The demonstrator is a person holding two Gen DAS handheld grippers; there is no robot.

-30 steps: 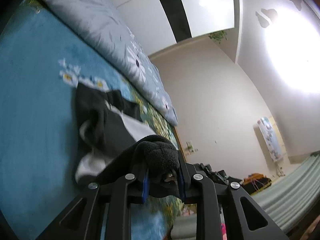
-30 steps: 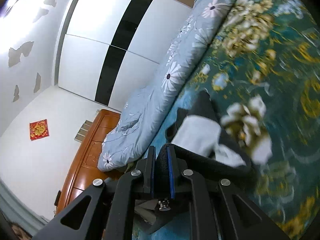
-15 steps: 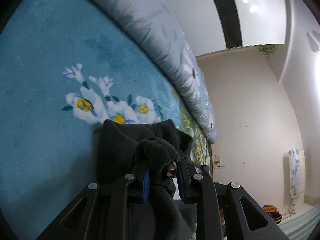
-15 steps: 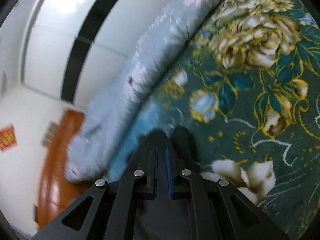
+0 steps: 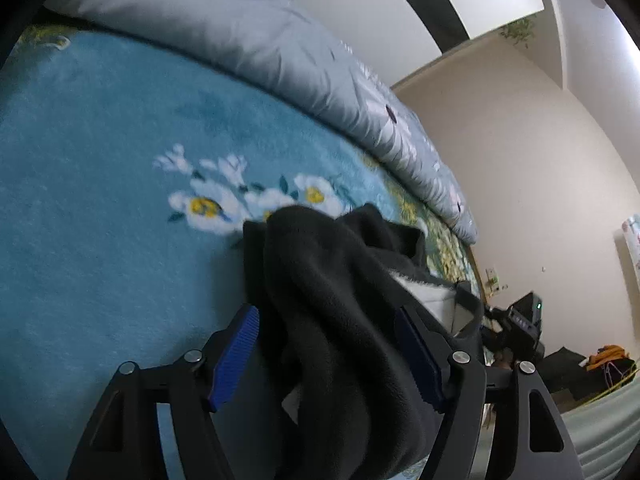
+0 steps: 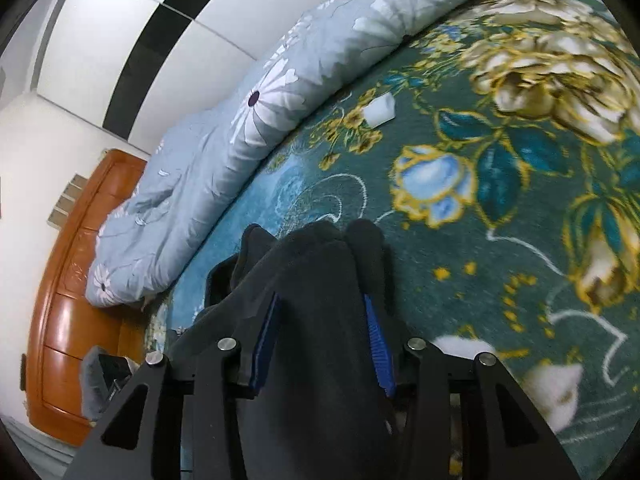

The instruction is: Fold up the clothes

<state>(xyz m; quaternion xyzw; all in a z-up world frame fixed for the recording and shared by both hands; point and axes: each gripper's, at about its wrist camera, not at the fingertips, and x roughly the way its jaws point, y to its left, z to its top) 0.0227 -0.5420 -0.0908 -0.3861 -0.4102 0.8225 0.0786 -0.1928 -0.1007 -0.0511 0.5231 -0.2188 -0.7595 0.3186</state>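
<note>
A black fleece garment (image 5: 340, 280) with a white lining (image 5: 424, 292) lies bunched on the floral blanket (image 5: 100, 200) of the bed. My left gripper (image 5: 326, 316) hangs low over it. Its jaws are opening wide, the fleece sits loosely between the blue pads, and a gap shows at the left pad (image 5: 236, 352). In the right wrist view the same garment (image 6: 316, 264) fills the space between the fingers of my right gripper (image 6: 321, 296). Those jaws are opening too, and both blue pad faces show beside the cloth.
A grey quilt with daisy print (image 5: 260, 40) is rolled along the far side of the bed (image 6: 240, 140). Behind it stand a white wardrobe with a black stripe (image 6: 132, 52) and a wooden headboard (image 6: 68, 300). A small white object (image 6: 380, 110) lies on the blanket (image 6: 500, 240).
Both grippers came down toward the bed carrying the black garment pinched shut. Now both sets of jaws have spread apart and the fleece rests on the blanket.
</note>
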